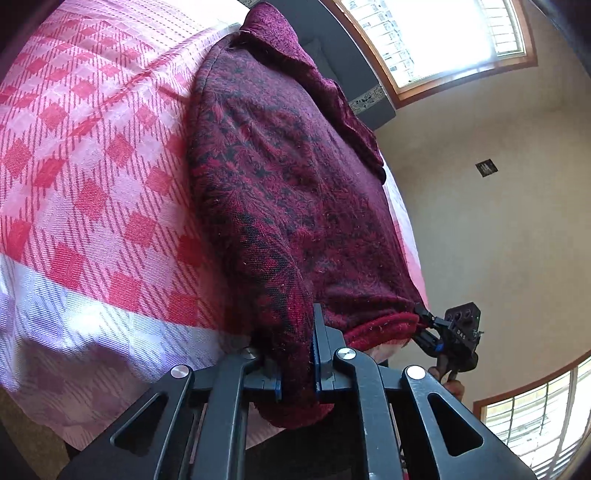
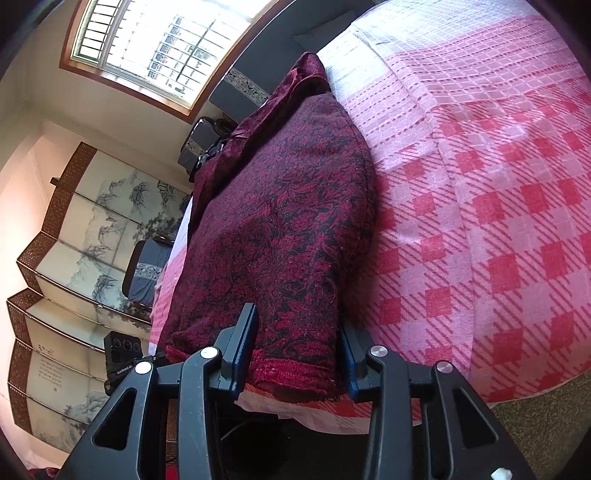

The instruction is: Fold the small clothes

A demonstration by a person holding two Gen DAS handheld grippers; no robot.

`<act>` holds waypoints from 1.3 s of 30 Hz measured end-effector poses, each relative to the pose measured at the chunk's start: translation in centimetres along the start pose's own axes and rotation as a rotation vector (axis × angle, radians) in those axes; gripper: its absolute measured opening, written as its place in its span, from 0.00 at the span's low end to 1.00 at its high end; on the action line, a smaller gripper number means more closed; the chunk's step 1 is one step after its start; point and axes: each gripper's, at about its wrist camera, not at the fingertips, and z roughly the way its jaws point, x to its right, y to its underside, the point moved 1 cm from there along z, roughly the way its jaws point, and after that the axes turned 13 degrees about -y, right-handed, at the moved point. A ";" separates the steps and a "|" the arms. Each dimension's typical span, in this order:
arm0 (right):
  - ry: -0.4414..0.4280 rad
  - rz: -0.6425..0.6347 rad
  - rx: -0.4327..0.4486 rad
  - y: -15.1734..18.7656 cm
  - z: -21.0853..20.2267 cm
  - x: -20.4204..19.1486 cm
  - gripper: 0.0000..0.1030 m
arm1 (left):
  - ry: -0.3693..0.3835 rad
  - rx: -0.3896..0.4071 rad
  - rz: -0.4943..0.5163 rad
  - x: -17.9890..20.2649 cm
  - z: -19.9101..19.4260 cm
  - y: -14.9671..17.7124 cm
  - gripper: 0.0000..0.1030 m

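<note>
The dark red knitted top (image 1: 280,192) lies on the pink checked bedspread (image 1: 92,155), running from the bottom middle of the frame up toward the top middle in both views. Its bottom hem (image 2: 291,373) sits at the near edge of the bed.

The left gripper (image 1: 297,369) is pinching 1 bottom corner of the top, with a thick bunch of cloth squeezed between its 2 fingers. The right gripper (image 2: 295,365) has the other bottom corner between its fingers, which stand wider apart with the hem filling the gap; they seem to hold it. In the left view the right gripper shows small at the lower right, at the far end of the hem.

This looks like the start of a fold. To do it well, both corners should lift together and stay level, so the hem stays straight. Then it should travel up toward the collar (image 1: 273,33) and land even with the top edge.

There is lots of open bedspread on the wide checked side. On the other side the top lies close to the bed's edge, so the cloth could slip off there. A dark headboard (image 2: 266,62) stands just past the collar.
</note>
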 end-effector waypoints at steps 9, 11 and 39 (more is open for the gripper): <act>-0.068 -0.027 0.030 0.5 -1.7 -1.6 0.11 | -0.204 0.261 0.190 3.2 -4.6 0.4 0.10; -0.062 -0.044 0.035 0.2 -2.0 -1.9 0.11 | -0.241 0.316 0.247 4.4 -5.5 0.5 0.10; -0.150 0.005 0.042 8.0 -5.3 -4.9 0.11 | -0.353 0.403 0.431 5.3 -10.1 7.3 0.10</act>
